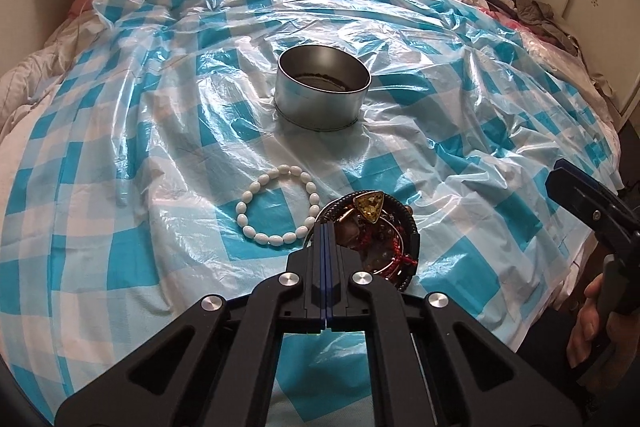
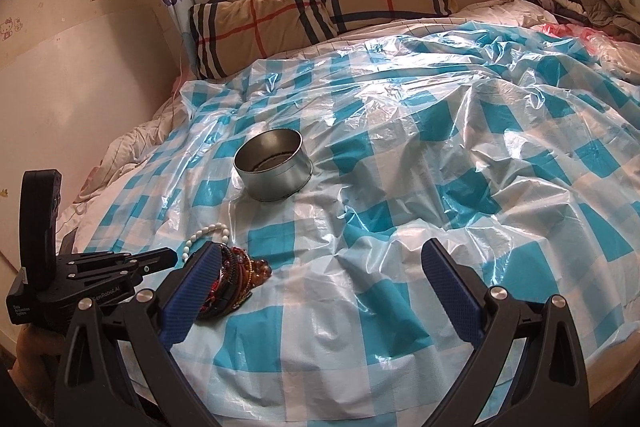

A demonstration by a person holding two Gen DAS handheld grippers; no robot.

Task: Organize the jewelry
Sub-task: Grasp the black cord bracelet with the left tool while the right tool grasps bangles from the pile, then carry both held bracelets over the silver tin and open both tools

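On a bed spread with a blue-checked plastic sheet (image 1: 120, 155), our left gripper (image 1: 326, 227) is pressed together at the bracelet pile's (image 1: 384, 239) rim near the front edge, seemingly pinching it for the tin (image 1: 322, 89) mid-sheet. Our right gripper (image 2: 320, 291) waits spread.

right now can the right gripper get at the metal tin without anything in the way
Probably yes. The right gripper is open with nothing between its fingers, and only bare checked plastic sheet lies between it and the round tin. The jewelry pile and left gripper sit off to its left side.
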